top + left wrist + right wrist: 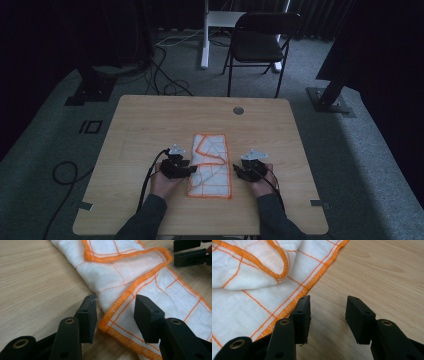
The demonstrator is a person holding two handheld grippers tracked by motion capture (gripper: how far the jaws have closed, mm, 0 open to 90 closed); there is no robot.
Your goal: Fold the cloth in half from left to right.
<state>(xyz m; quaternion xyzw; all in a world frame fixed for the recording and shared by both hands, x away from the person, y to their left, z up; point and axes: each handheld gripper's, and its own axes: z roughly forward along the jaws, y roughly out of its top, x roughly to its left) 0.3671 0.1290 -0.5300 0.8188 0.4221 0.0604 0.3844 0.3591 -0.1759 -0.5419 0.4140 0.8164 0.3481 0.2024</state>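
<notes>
A white cloth (211, 165) with orange stitched edges and thin orange grid lines lies partly folded on the wooden table (150, 125). My left gripper (188, 169) sits at the cloth's left edge, open. In the left gripper view the cloth's orange-hemmed corner (120, 307) lies between and just beyond my left gripper (115, 315) jaws. My right gripper (236, 169) rests at the cloth's right edge, open. In the right gripper view my right gripper (327, 317) stands over bare wood, with the cloth's hem (294, 302) beside its left jaw. The other gripper's jaws (190, 252) show at the top right of the left gripper view.
A black folding chair (257, 42) and a white desk leg (205, 35) stand beyond the table's far edge. A round grommet hole (238, 110) sits near the far edge. Cables (65, 175) trail over the carpet at left. Black stand bases (330, 100) flank the table.
</notes>
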